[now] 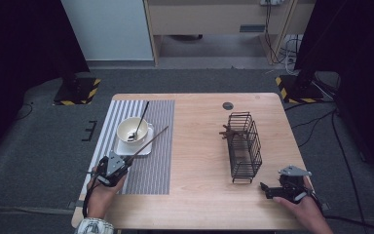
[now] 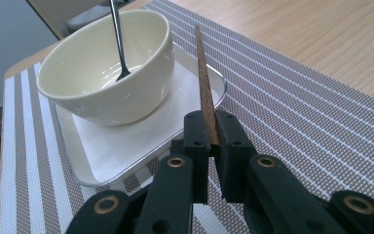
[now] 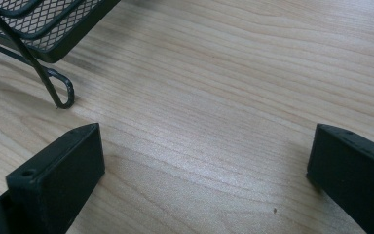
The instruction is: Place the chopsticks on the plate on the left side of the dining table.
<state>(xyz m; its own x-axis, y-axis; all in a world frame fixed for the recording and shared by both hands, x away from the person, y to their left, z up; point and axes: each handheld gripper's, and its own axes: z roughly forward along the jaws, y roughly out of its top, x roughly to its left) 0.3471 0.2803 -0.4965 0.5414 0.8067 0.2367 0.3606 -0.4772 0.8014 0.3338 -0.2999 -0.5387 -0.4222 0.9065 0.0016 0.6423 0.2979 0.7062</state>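
A: Left tool [image 2: 208, 146], jaws closed tight on a brown chopstick [image 2: 204, 83]. Grip sits at the near end of the stick; the rest runs out forward over the striped placemat [image 2: 292, 122], its tip past the corner of the white square plate [image 2: 126, 146].

B: How do you judge it will handle?

A: Light, stiff, thin, probably wood. Held at one end it makes a long lever, so I'd expect it to pivot between the pads if the free end knocks anything. A hold nearer the middle would steady it. Not fragile, but easy to drop.

B: Containers?

A: Cream bowl [image 2: 107, 73] stands on the plate, upright. A dark metal spoon [image 2: 118, 44] leans inside it, bowl end down, handle over the far rim. I see no food in it. From the high view the chopstick [image 1: 148, 141] slants from the left tool [image 1: 111, 168] up toward the table's middle, passing just beside the bowl [image 1: 134, 129].

B: And the rack?

A: Black wire basket [image 1: 246, 146] on the right half of the table [image 1: 199, 146], standing clear of the mat. Some brown wooden pieces poke out at its left side; I cannot tell what they are.

B: Right side?

A: Right tool [image 1: 271, 190] rests low at the near edge, near the basket's foot [image 3: 61, 92], jaws spread wide, nothing between them.
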